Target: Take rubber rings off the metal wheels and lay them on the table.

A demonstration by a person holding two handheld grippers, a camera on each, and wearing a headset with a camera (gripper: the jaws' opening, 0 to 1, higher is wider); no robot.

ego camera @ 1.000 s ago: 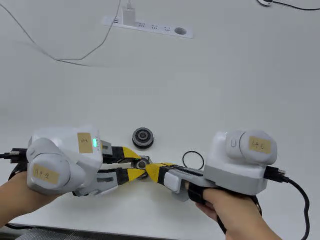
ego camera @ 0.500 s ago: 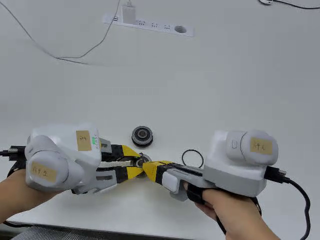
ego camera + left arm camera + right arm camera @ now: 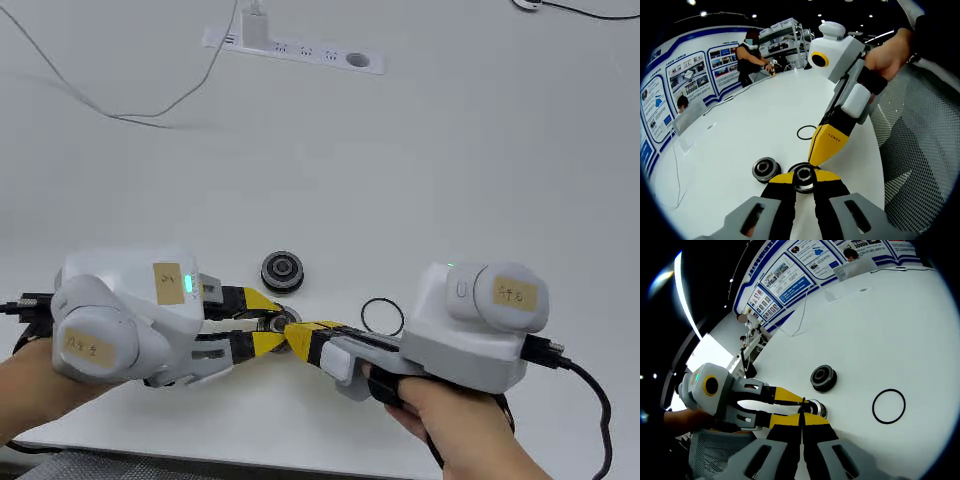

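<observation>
Little has shifted since a second ago: both grippers stay joined at the wheel (image 3: 804,176), low over the table (image 3: 450,180). Left gripper (image 3: 275,330) is clamped on that wheel, one yellow jaw on each side. Right gripper (image 3: 802,417) meets the wheel from the opposite side, jaws pressed together, tips touching its rim; whether they nip its rubber I cannot tell. Beyond the wheel a dark-rimmed second wheel (image 3: 283,270) lies on the table. Right of the wheel, near but apart, a loose ring (image 3: 383,316) lies flat.
</observation>
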